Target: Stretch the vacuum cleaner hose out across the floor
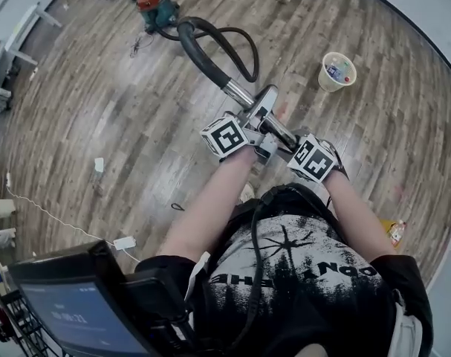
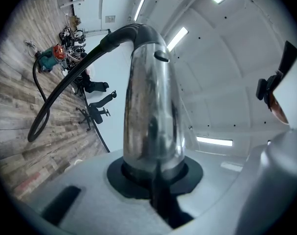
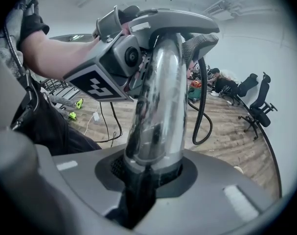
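My left tongs (image 1: 259,122) and right tongs (image 1: 287,141) both pinch the chrome tube (image 1: 240,94). Its hose (image 1: 201,53) loops to the vacuum cleaner (image 1: 155,7).

A paper cup (image 1: 337,71) holding small items stands on the wood floor (image 1: 99,110) at two o'clock, a white power adapter (image 1: 124,242) lies at eight, and an orange-yellow packet (image 1: 394,233) lies at four.
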